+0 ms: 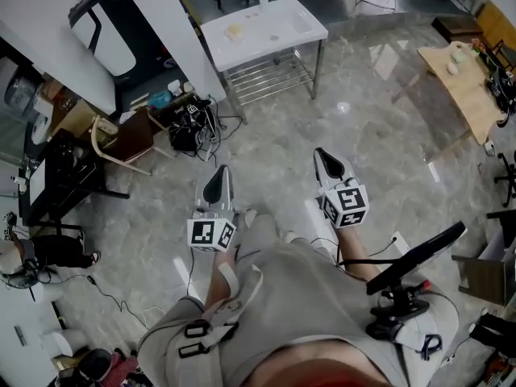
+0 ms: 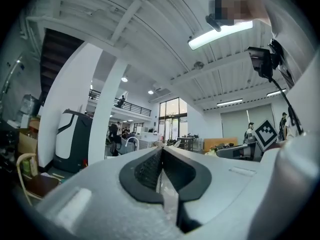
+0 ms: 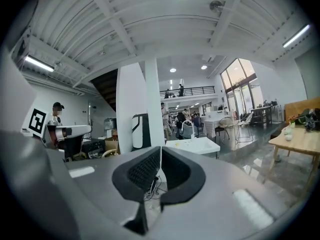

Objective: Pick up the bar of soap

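In the head view a white sink table (image 1: 300,16) stands far ahead on the grey floor. A small pale yellowish piece (image 1: 235,31) lies on its top; it looks like the bar of soap, but it is too small to be sure. My left gripper (image 1: 222,172) and right gripper (image 1: 320,153) are held at waist height, well short of the table, both pointing forward. Both are shut with nothing between the jaws. In the left gripper view the left gripper (image 2: 161,152) has its dark pads together. The right gripper (image 3: 160,151) is the same, and the white table (image 3: 195,145) shows beyond it.
A wooden table (image 1: 463,83) with small items stands at the far right. A white and black machine (image 1: 105,27), a chair (image 1: 121,139) and a tangle of cables (image 1: 193,127) lie to the left. A black stand (image 1: 407,276) is close at my right.
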A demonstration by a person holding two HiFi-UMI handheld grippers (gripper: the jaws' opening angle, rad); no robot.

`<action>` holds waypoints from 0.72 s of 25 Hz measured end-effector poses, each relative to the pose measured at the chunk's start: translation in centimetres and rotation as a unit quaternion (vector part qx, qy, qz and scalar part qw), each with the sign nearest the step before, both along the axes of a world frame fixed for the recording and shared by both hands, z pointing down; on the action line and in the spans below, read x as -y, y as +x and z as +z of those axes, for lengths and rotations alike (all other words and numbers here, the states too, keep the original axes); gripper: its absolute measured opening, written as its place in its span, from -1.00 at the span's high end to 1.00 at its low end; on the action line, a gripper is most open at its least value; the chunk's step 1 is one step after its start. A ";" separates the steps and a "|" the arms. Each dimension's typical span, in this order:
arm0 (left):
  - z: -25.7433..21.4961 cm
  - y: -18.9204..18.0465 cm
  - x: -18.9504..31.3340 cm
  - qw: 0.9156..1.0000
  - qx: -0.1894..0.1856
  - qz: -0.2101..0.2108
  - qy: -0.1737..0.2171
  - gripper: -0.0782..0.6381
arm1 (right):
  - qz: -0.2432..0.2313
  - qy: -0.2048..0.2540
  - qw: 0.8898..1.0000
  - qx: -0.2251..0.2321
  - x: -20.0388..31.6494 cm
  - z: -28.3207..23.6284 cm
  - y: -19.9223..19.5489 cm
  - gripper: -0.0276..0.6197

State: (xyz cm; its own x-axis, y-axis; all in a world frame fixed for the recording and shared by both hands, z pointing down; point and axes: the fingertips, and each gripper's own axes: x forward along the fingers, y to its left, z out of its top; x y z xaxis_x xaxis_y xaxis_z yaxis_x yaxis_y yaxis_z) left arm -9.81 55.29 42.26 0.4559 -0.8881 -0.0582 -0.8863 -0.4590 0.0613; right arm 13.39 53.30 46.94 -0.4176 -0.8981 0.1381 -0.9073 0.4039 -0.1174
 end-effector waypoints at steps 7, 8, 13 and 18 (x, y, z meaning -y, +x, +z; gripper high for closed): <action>0.2 0.7 0.6 1.000 -0.004 0.003 0.005 0.79 | -0.002 0.000 1.000 0.007 0.8 0.2 -0.2 0.89; 0.4 0.6 1.0 1.000 -0.005 0.003 0.004 0.79 | -0.003 0.000 1.000 0.008 1.2 0.2 -0.4 0.89; 0.8 0.0 3.1 1.000 -0.009 0.010 0.004 0.79 | 0.006 0.004 1.000 0.005 2.6 0.2 -0.8 0.89; 0.8 -0.8 6.3 1.000 -0.013 0.012 0.010 0.79 | 0.009 0.004 1.000 0.004 5.1 0.0 -1.4 0.89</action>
State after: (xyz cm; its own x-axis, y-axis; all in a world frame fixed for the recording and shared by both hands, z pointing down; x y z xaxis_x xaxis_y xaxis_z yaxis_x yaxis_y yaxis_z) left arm -10.64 48.96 43.02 0.4758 -0.8751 -0.0887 -0.8728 -0.4822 0.0752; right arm 11.99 48.23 46.98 -0.4021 -0.9068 0.1269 -0.9135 0.3880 -0.1221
